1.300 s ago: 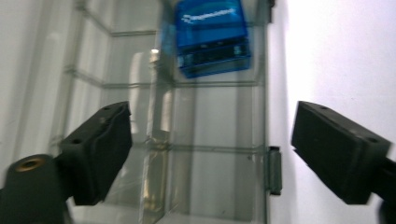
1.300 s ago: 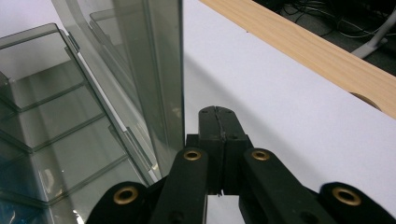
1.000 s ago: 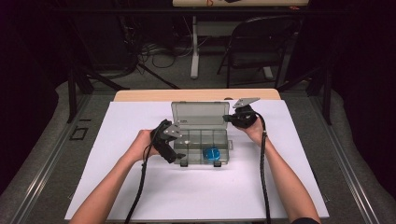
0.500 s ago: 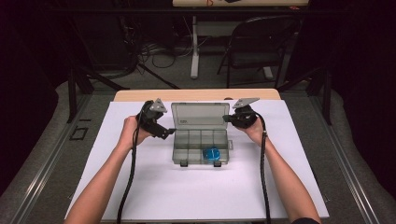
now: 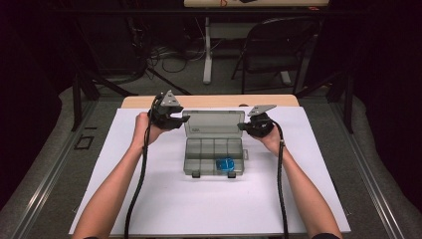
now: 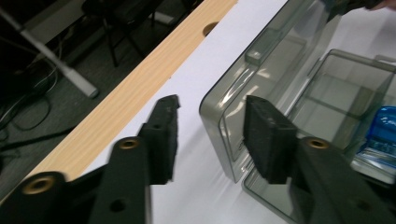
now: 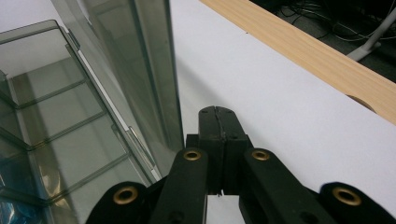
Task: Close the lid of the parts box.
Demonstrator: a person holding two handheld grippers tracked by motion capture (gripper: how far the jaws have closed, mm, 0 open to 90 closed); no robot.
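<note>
A clear grey compartment box (image 5: 199, 149) sits mid-table with its lid (image 5: 214, 123) standing up. A blue item (image 5: 225, 163) lies in a front compartment. My left gripper (image 5: 174, 121) is at the lid's left edge. In the left gripper view it (image 6: 215, 135) is open, with the lid's corner (image 6: 224, 116) between the pads; contact is unclear. My right gripper (image 5: 247, 127) is at the lid's right edge. In the right gripper view it (image 7: 218, 116) is shut on nothing, just behind the lid (image 7: 140, 70), with the box base (image 7: 56, 116) to the left.
The box rests on a white sheet (image 5: 199, 204) covering the table, with a wooden strip (image 5: 209, 101) bare along the far edge. A folding chair (image 5: 273, 45) and a desk leg stand on the floor beyond. Cables trail back from both grippers along the forearms.
My left gripper has moved from the box's front left corner up and back to the lid's left edge, then closer to it. The right gripper has stayed at the lid's right edge.
</note>
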